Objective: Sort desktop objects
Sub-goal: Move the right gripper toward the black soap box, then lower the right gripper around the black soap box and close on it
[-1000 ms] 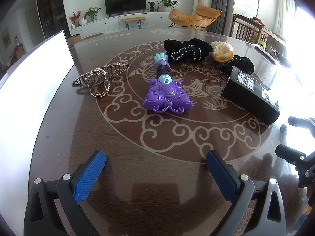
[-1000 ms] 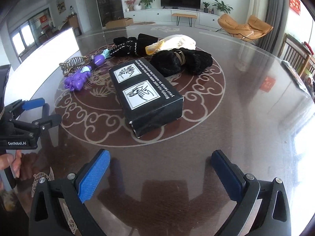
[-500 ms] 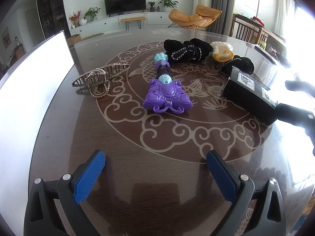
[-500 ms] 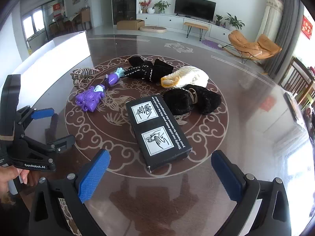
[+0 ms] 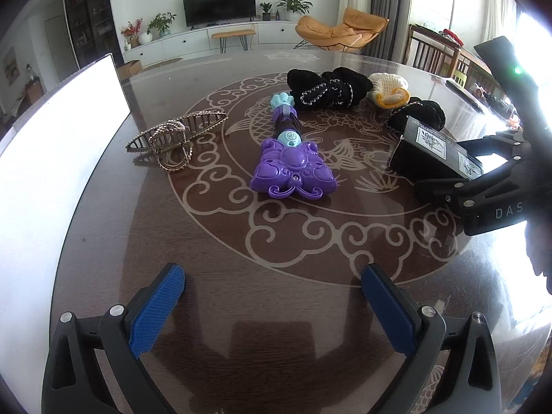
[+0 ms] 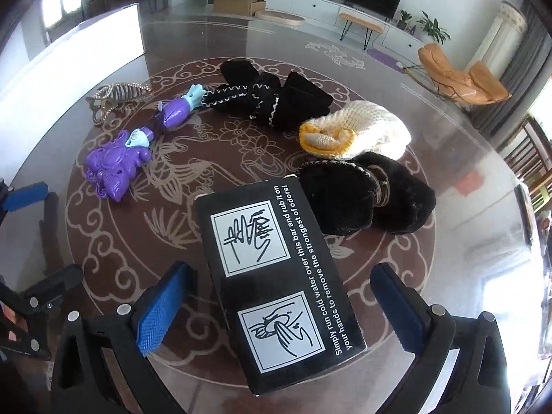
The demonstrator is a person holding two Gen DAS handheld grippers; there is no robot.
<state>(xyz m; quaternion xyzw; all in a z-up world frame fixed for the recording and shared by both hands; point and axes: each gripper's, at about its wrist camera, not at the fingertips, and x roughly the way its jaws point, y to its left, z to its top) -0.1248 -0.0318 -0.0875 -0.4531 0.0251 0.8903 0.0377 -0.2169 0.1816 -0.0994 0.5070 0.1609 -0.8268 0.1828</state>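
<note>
The black box (image 6: 276,286), a long cardboard block with white printed hand pictures, lay on the glossy table (image 6: 465,241), between the apart pads of the right hand-held gripper (image 6: 279,307), not clamped. Just behind it lay a black fuzzy glove (image 6: 365,200), a cream and yellow knitted piece (image 6: 355,131) and another black glove (image 6: 272,100). Left of them lay a purple plastic toy (image 5: 293,169) and a metal hair claw (image 5: 172,138). The left hand-held gripper (image 5: 272,307) was also apart, holding nothing.
</note>
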